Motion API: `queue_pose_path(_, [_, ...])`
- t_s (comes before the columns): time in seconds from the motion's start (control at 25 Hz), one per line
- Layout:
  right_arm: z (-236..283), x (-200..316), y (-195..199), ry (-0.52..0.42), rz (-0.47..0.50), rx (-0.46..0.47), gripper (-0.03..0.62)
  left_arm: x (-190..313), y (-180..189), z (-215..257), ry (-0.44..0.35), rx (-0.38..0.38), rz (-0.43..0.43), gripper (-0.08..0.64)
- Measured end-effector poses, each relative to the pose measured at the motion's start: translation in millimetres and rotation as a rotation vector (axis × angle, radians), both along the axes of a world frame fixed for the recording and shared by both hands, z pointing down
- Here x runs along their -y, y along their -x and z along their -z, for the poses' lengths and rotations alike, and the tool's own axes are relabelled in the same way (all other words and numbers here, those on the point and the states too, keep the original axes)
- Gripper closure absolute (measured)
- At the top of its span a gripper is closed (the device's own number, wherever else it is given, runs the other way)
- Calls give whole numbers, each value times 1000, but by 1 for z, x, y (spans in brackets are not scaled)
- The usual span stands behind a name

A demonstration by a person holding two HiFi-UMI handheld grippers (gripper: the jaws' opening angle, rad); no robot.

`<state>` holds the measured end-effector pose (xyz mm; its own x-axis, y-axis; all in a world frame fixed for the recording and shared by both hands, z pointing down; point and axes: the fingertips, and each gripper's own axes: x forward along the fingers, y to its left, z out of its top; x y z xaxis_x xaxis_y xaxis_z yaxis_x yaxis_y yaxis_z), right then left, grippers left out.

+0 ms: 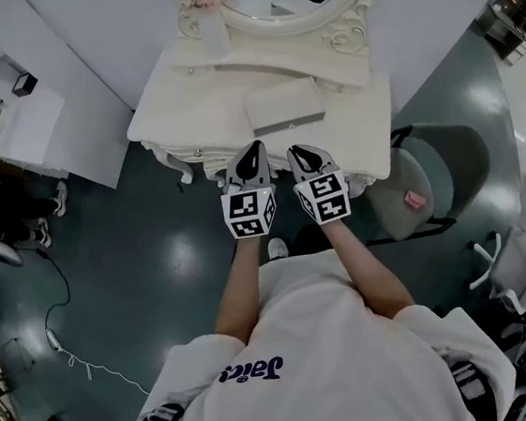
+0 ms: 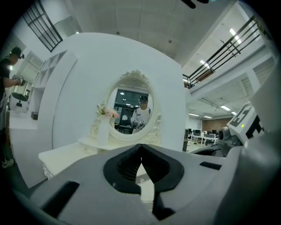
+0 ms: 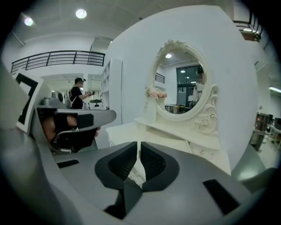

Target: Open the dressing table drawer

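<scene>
The cream dressing table [image 1: 197, 109] stands against the white wall, with an oval mirror [image 1: 301, 2] on top. Its front apron shows a small drawer knob [image 1: 198, 153], and the drawer fronts look closed. Both grippers hover side by side just before the table's front edge, touching nothing. My left gripper [image 1: 250, 155] has its jaws together and empty, and in its own view [image 2: 141, 147] it faces the mirror [image 2: 131, 110] across the tabletop [image 2: 66, 154]. My right gripper [image 1: 307, 156] is shut and empty too; its own view [image 3: 139, 147] looks down at the table's carved front [image 3: 136, 173].
A vase of pink flowers [image 1: 208, 3] stands at the table's back left, and a flat white box [image 1: 284, 106] lies on the top. A grey chair [image 1: 430, 181] sits to the right of the table. A white shelf unit [image 1: 17, 120] stands at left; a person [image 3: 79, 94] stands far off.
</scene>
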<state>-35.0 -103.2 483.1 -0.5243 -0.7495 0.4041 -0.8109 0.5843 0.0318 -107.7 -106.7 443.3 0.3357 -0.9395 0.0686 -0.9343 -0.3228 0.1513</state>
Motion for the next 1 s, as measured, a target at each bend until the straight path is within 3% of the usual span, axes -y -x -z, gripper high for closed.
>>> queue_pose_path(0.48, [-78, 60, -22, 138, -129, -57, 568, 56, -2, -44, 76, 10, -109, 545])
queue_pose_path(1.0, [-140, 120, -31, 291, -181, -83, 478, 111, -13, -74, 158, 22, -164, 545])
